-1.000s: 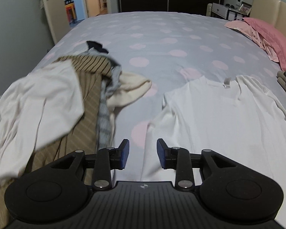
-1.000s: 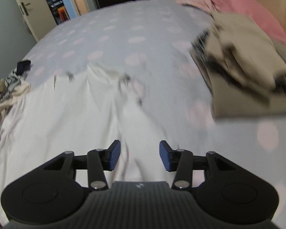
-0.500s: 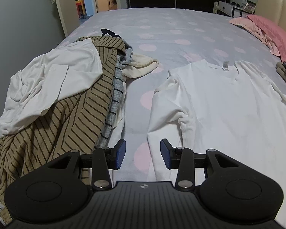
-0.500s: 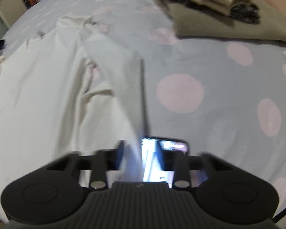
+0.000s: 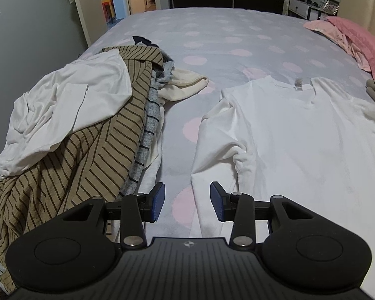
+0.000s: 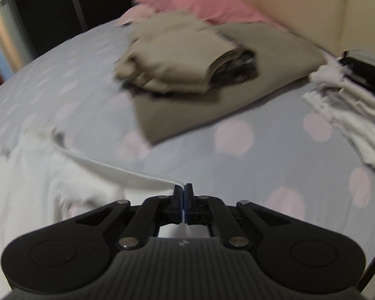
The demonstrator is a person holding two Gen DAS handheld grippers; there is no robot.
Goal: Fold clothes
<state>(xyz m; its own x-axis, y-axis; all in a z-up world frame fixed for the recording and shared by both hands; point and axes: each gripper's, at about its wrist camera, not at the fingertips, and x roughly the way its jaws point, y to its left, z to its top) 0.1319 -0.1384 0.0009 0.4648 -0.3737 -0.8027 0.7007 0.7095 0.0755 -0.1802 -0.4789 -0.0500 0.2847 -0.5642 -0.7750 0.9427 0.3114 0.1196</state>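
A white long-sleeved shirt (image 5: 300,135) lies spread face up on the spotted bed, its collar label away from me. In the left wrist view my left gripper (image 5: 187,201) hovers open just above the shirt's near sleeve (image 5: 207,175), with nothing pinched between its blue pads. In the right wrist view my right gripper (image 6: 183,195) is shut on the white shirt's other sleeve (image 6: 117,172). That sleeve stretches taut from the jaws back to the shirt body (image 6: 25,182) at the left.
A heap of unfolded clothes (image 5: 82,130), white, tan-striped and grey, lies at the left of the bed. Folded beige clothes (image 6: 177,67) sit on a grey cushion (image 6: 237,95) ahead of the right gripper. Folded white items (image 6: 350,115) lie at its right. Pink pillows (image 5: 352,40) rest by the headboard.
My right gripper closed on the white sleeve and swung right, pulling it out taut toward the folded stack. My left gripper shifted toward the shirt's near sleeve and then held still.
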